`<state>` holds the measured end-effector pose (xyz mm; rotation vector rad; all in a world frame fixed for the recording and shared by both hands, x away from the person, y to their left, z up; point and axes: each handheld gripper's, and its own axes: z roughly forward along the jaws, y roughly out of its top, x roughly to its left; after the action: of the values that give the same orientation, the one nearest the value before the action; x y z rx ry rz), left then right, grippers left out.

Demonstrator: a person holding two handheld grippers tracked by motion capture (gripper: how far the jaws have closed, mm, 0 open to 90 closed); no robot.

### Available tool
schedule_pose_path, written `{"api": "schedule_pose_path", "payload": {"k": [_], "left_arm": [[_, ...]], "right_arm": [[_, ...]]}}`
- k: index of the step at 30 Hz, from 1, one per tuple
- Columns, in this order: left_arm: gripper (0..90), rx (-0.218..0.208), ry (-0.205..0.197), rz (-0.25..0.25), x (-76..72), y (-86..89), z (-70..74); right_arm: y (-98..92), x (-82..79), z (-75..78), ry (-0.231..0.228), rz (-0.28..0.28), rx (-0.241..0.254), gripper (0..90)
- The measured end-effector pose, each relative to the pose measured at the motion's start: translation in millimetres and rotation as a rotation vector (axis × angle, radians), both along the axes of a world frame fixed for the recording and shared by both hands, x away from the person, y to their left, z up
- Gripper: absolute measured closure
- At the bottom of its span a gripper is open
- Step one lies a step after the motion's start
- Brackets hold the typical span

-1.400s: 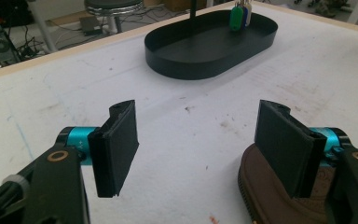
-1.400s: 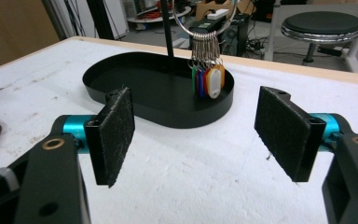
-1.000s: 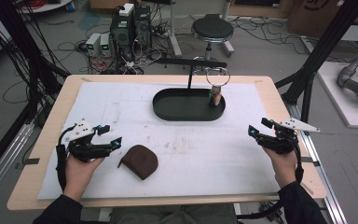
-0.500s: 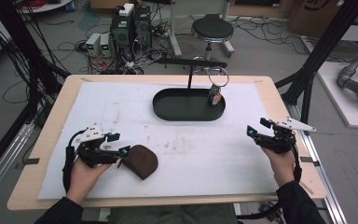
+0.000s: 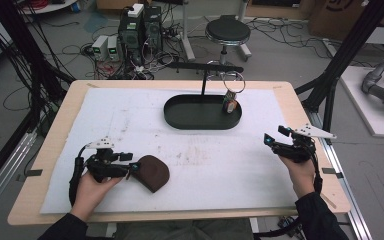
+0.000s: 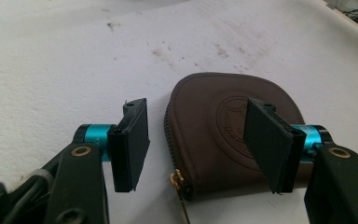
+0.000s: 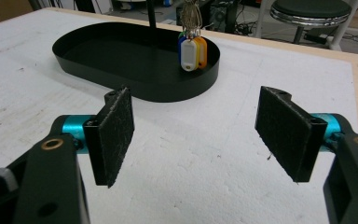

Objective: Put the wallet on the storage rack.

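A brown zip pouch (image 5: 154, 173) lies flat on the white mat at front left. My left gripper (image 5: 134, 167) is low at the pouch's left end. In the left gripper view the pouch (image 6: 214, 135) sits between the jaws of this gripper (image 6: 198, 140). The jaws have just been closing, but a gap remains at the left pad (image 6: 133, 140), so it is open. My right gripper (image 5: 275, 136) hovers at front right, open, with nothing between the jaws (image 7: 200, 135).
A black oval tray (image 5: 202, 126) sits at the back centre, with a black stand (image 5: 203, 82) rising from it. A key ring with coloured tags (image 7: 192, 53) hangs from the stand over the tray's right end. The white mat (image 5: 220, 160) covers most of the wooden table (image 5: 302, 115).
My left gripper has moved right and down to the pouch, and its jaws have narrowed around the pouch's left end. The right gripper has stayed put.
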<state>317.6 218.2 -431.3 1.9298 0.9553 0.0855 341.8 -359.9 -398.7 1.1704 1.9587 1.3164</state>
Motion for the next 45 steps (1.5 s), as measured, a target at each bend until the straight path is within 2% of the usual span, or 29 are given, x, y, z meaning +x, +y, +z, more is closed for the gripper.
{"api": "schedule_pose_path", "payload": {"k": [3,4,6,7,9,11,15,16,19,24,27,28,29,31,34,36,38,43,45], "left_arm": [[40.4,-0.009,0.02,0.0,8.4,-0.1,-1.6],[42.3,-0.027,0.05,-0.007,18.0,0.0,-2.9],[44.1,-0.03,0.059,-0.003,21.9,-0.3,-3.8],[45.1,-0.036,0.095,-0.008,28.5,-1.5,-4.7],[50.9,-0.038,0.099,-0.009,29.4,-2.4,-4.7],[51.5,-0.008,0.106,-0.012,31.2,-5.8,-4.4],[55.6,0.009,0.117,-0.024,32.3,-10.3,-5.4],[62.5,-0.006,0.125,-0.043,31.7,-10.2,-5.1],[72.0,-0.01,0.124,-0.058,30.6,-11.3,-5.0],[78.0,-0.034,0.109,-0.05,27.6,-8.5,-7.4],[82.3,-0.05,0.086,-0.06,25.2,-6.7,-5.2],[83.1,-0.066,0.058,-0.066,22.4,-7.0,-2.8],[83.6,-0.066,0.058,-0.066,22.4,-7.0,-2.8],[84.1,-0.087,0.028,-0.073,19.1,-7.3,0.0],[85.4,-0.14,-0.007,-0.082,14.0,-8.0,4.5],[85.7,-0.161,-0.041,-0.105,10.5,-10.5,9.3],[85.8,-0.161,-0.083,-0.129,6.7,-16.4,15.3],[86.2,-0.167,-0.145,-0.174,2.5,-30.8,26.4],[86.3,-0.177,-0.191,-0.197,1.4,-40.9,35.0]], "right_arm": [[1.4,-0.1,-0.1,0.0,0.0,-0.005,28.9],[1.9,-0.6,0.2,-0.004,0.003,-0.01,29.0],[2.1,-0.9,0.3,-0.005,0.002,-0.011,29.0],[1.5,-1.0,0.3,-0.006,0.004,-0.012,29.0],[1.6,-1.2,0.3,-0.002,0.001,-0.012,29.0],[0.9,-1.2,0.2,-0.004,0.001,-0.012,29.0],[1.4,-1.2,-0.1,0.002,0.001,-0.011,29.0],[2.0,-1.0,-0.2,0.0,0.005,-0.015,29.0],[3.5,-1.0,-0.5,0.005,0.009,-0.018,29.0],[5.1,-0.7,-0.9,0.007,0.022,-0.017,29.0],[4.4,-0.8,-0.5,0.002,0.022,-0.013,29.1],[4.4,-1.2,-0.3,0.004,0.02,-0.008,29.2],[4.4,-1.2,-0.3,0.004,0.02,-0.008,29.2],[4.1,-0.9,0.0,-0.002,0.021,-0.008,29.3],[6.1,-1.9,1.6,-0.011,0.022,-0.003,29.5],[6.9,-2.2,2.6,-0.015,0.025,0.0,29.5],[9.2,-2.6,4.0,-0.024,0.033,0.0,29.6],[16.1,-2.5,4.7,-0.026,0.05,-0.005,29.7],[18.6,-3.2,6.0,-0.03,0.059,0.0,29.7]]}}
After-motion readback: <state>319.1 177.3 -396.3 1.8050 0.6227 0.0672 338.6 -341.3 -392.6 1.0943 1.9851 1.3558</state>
